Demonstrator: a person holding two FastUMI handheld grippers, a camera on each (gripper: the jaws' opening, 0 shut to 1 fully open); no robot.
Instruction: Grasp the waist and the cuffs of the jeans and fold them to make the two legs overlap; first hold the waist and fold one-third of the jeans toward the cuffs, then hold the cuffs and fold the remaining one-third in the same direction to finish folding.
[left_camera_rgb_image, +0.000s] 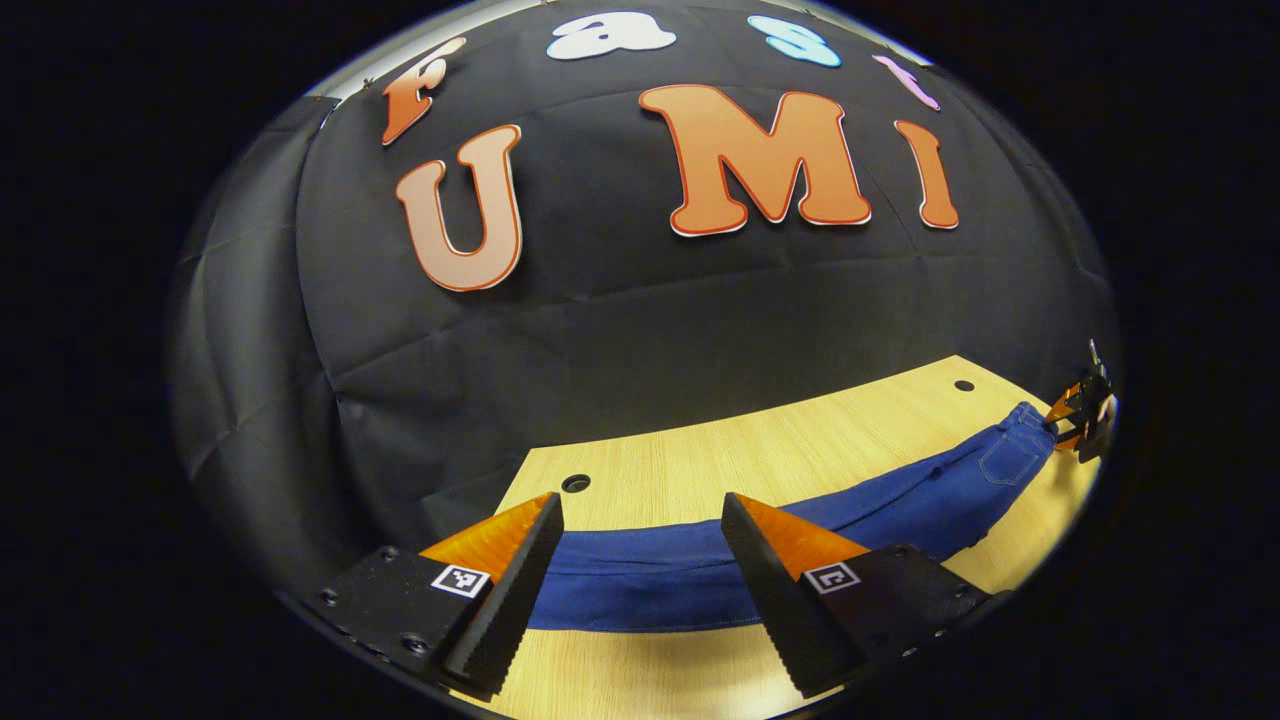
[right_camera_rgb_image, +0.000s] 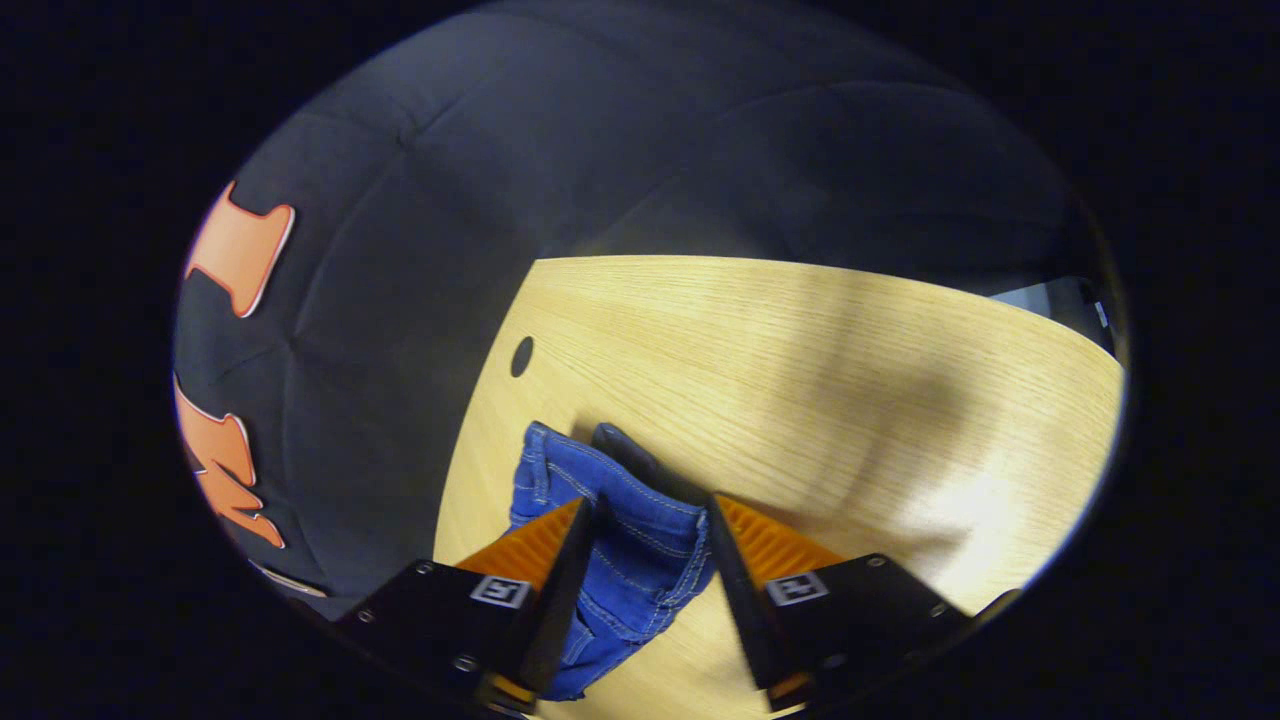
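Because the jeans are soft and limp, both jaws, spread around waist and cuffs, need firm edge grips.

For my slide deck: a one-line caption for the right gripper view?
Right tongs straddle the waist of blue denim jeans on a light wooden table.

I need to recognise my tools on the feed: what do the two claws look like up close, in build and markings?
Each claw has two wedge-shaped fingers that taper to a point, with ridged, toothed inner faces. The left claw sits on black blocks with round screws, and each block carries a small square black-and-white tag. The right claw is built the same, tags included. No cables or sleeves are visible.
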